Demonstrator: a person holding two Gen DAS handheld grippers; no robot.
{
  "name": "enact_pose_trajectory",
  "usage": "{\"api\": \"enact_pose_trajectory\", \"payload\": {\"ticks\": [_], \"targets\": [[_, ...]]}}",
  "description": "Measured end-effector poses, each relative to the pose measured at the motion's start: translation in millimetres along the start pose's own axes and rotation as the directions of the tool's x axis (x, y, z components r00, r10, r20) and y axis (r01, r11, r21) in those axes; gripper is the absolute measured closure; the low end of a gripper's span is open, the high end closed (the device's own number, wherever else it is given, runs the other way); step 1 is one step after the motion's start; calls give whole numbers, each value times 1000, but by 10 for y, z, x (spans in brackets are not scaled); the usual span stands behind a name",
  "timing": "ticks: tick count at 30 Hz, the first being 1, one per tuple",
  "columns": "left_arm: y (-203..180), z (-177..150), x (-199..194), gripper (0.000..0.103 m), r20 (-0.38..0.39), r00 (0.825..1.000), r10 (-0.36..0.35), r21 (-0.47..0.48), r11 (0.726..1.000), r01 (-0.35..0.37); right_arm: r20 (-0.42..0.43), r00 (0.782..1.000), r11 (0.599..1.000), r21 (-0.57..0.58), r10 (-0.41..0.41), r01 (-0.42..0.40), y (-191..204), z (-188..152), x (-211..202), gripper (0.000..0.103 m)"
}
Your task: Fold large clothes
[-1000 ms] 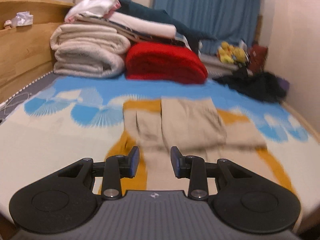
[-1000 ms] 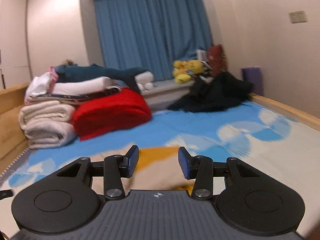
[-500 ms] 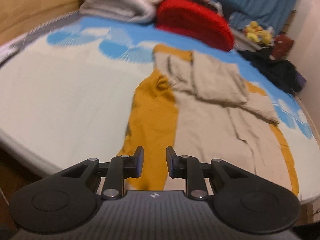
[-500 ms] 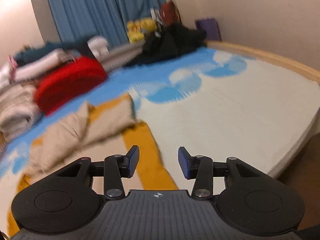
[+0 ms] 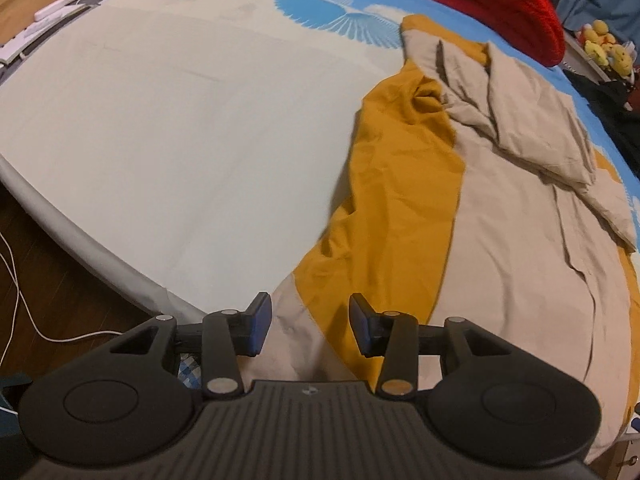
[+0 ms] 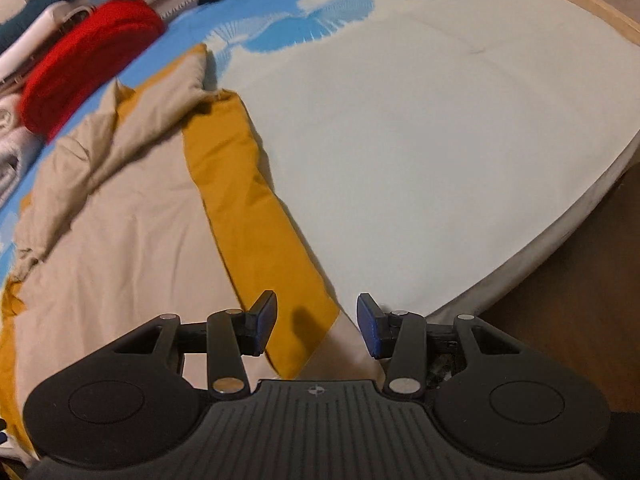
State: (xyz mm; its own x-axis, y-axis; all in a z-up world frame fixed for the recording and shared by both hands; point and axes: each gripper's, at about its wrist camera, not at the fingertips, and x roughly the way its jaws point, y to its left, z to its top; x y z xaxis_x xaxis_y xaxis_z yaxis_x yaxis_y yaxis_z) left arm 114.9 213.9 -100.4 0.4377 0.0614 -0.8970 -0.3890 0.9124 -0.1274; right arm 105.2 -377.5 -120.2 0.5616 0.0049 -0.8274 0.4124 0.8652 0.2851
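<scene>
A large beige and mustard-yellow garment (image 5: pixel 500 240) lies spread lengthwise on the bed, its far part folded over itself. It also shows in the right wrist view (image 6: pixel 132 220). My left gripper (image 5: pixel 310 330) is open and empty, just above the garment's near left corner at the bed's edge. My right gripper (image 6: pixel 317 326) is open and empty, just above the garment's near right corner, over a yellow strip.
The bed sheet (image 5: pixel 180 128) is pale with blue fan prints at the far end. A red folded blanket (image 5: pixel 500 4) and stacked linens (image 6: pixel 12 148) lie at the head. Yellow plush toys (image 5: pixel 604 48) sit far right. A white cable (image 5: pixel 24 312) lies on the wooden floor.
Both grippers have tipped downward and dropped toward the near end of the garment at the bed's edge. The left jaws have widened. The garment lies as before.
</scene>
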Motion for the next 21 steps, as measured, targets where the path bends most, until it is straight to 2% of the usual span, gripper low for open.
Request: {"api": "enact_pose_trajectory", "payload": {"ticks": [4,16,21], "targets": [[-4,-23,54,56,-11,1000,11,12,1000,-10,-32,999,999,-21,-24,24,42,-21,117,57],[-67,-9,118,56,-19,1000,20,37,999,-20,-25,999,997,-67,-32,30,99,-43,100,55],[-72,-12,148,56,-21,999,24,45,999,-23,-22,999,996,-80,-36,34,113,-36,99,63]]}}
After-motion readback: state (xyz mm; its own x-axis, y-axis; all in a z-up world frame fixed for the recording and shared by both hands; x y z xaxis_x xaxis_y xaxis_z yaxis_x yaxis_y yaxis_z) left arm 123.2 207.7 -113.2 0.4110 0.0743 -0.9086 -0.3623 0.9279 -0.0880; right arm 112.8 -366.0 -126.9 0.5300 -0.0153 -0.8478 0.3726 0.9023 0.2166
